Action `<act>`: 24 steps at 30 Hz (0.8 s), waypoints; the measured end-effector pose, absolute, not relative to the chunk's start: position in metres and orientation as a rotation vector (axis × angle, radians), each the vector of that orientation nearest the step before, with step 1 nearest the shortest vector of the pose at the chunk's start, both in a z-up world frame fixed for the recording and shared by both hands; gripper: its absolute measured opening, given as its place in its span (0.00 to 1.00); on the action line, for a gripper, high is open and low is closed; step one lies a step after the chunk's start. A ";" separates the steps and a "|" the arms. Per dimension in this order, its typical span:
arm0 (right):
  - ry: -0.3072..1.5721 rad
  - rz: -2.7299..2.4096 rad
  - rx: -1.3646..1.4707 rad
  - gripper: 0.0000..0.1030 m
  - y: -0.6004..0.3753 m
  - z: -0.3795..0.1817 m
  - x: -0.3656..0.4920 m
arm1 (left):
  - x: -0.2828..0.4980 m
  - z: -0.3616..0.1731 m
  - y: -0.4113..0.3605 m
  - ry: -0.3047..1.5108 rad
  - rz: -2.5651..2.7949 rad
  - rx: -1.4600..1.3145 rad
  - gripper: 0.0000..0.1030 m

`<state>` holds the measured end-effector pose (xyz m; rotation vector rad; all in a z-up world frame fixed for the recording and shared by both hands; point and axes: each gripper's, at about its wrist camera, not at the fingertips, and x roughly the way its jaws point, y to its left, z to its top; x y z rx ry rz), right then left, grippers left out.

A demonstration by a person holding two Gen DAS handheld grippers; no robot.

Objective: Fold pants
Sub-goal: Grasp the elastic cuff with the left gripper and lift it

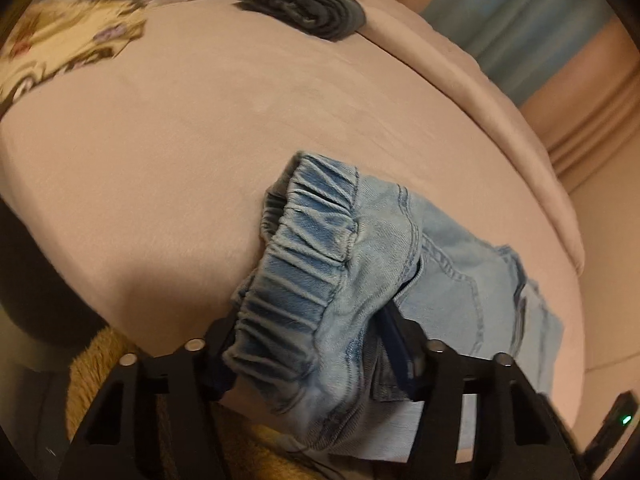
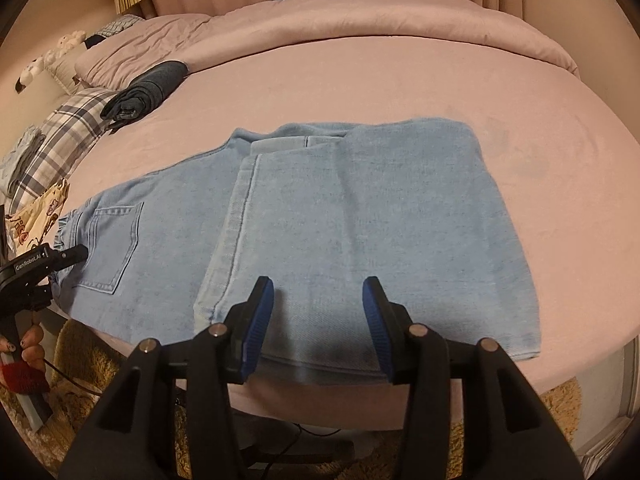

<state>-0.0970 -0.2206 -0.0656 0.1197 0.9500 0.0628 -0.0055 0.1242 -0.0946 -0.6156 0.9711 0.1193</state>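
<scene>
on the pink bed (image 2: pixel 400 92), left gripper (image 1: pixel 316 356) straddles the jeans (image 2: pixel 360 220) waistband unclamped; right gripper (image 2: pixel 318 320) gapes.

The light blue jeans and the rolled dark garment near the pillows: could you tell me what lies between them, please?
Nothing: in the right wrist view, only bare pink bedsheet separates the jeans from the rolled dark garment.

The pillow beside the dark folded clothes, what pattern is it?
Grey and white plaid pillow, clearest in the right wrist view.

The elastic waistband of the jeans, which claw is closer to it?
Left. The left claw straddles the waistband; the right claw sits over the folded legs, far along the jeans.
</scene>
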 end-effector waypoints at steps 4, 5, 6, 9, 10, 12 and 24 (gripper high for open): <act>0.948 0.062 0.133 0.44 -0.223 -0.064 -0.097 | -0.013 -0.066 0.115 0.916 0.133 -0.602 0.36; 0.948 0.059 0.137 0.44 -0.224 -0.064 -0.097 | -0.014 -0.059 0.112 0.899 0.129 -0.587 0.36; 0.947 0.058 0.142 0.44 -0.226 -0.064 -0.098 | -0.018 -0.043 0.104 0.863 0.111 -0.557 0.34; 0.940 0.049 0.157 0.44 -0.231 -0.063 -0.101 | -0.022 -0.011 0.084 0.793 0.029 -0.505 0.30; 0.937 0.045 0.164 0.44 -0.233 -0.062 -0.102 | -0.023 -0.001 0.075 0.780 -0.003 -0.479 0.29; 0.934 0.038 0.178 0.44 -0.237 -0.061 -0.103 | -0.024 0.014 0.057 0.750 -0.062 -0.446 0.28; 0.896 0.009 0.264 0.44 -0.265 -0.055 -0.117 | -0.007 0.030 -0.038 0.757 -0.311 -0.277 0.23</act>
